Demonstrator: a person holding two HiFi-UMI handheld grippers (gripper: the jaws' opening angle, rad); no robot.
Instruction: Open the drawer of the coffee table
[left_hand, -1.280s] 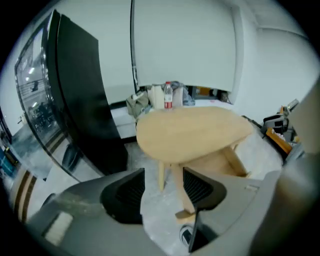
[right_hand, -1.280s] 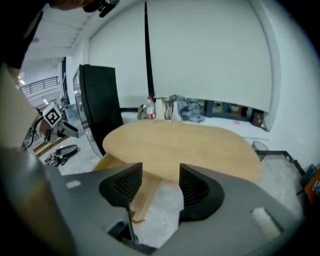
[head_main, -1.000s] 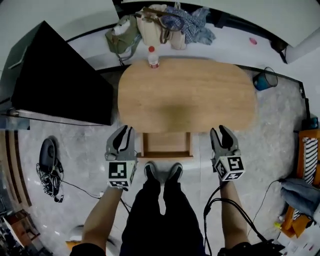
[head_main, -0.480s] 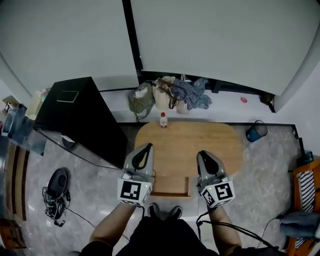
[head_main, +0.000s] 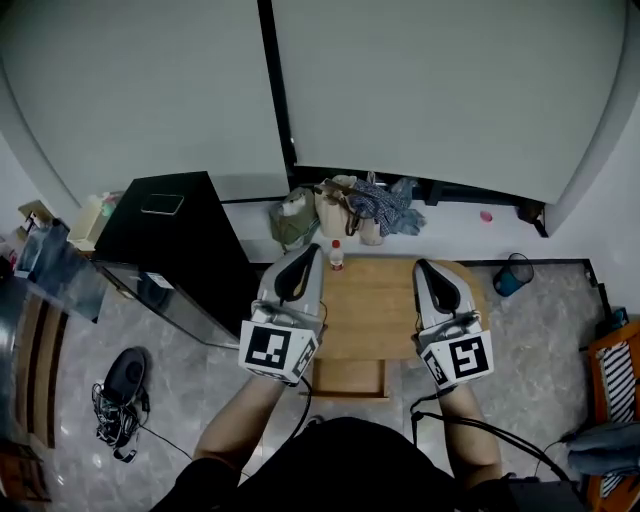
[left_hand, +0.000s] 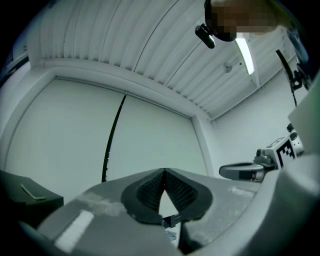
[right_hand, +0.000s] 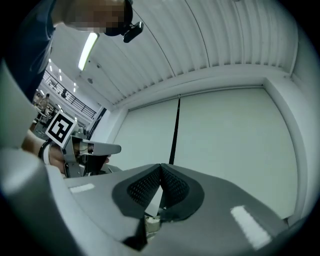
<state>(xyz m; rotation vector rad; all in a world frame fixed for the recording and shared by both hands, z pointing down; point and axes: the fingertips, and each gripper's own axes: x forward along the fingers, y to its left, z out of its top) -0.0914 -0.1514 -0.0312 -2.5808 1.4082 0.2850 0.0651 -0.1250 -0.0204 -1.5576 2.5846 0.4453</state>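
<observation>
Directly below the head camera sits the oval wooden coffee table (head_main: 375, 300), with its drawer (head_main: 348, 378) pulled out from the near edge. The drawer's inside shows only as plain wood, too small to make out in detail. Above the table, the left gripper (head_main: 303, 255) covers its left end and the right gripper (head_main: 428, 270) covers much of its right end, so the table's full outline is hidden. Both grippers are clenched on nothing: in each gripper view the ribbed pads (left_hand: 150, 190) meet at the tips, with only pale wall and slatted ceiling beyond them. A small bottle (head_main: 336, 256) with a red cap stands at the table's far edge, partly tucked beside the left gripper. Behind the table lies a heap of bags (head_main: 350, 205), and to its left stands a black cabinet (head_main: 175, 240). A blue bin (head_main: 511, 274) sits off the table's far right corner. The person's dark clothing cuts off the floor in front of the drawer.
</observation>
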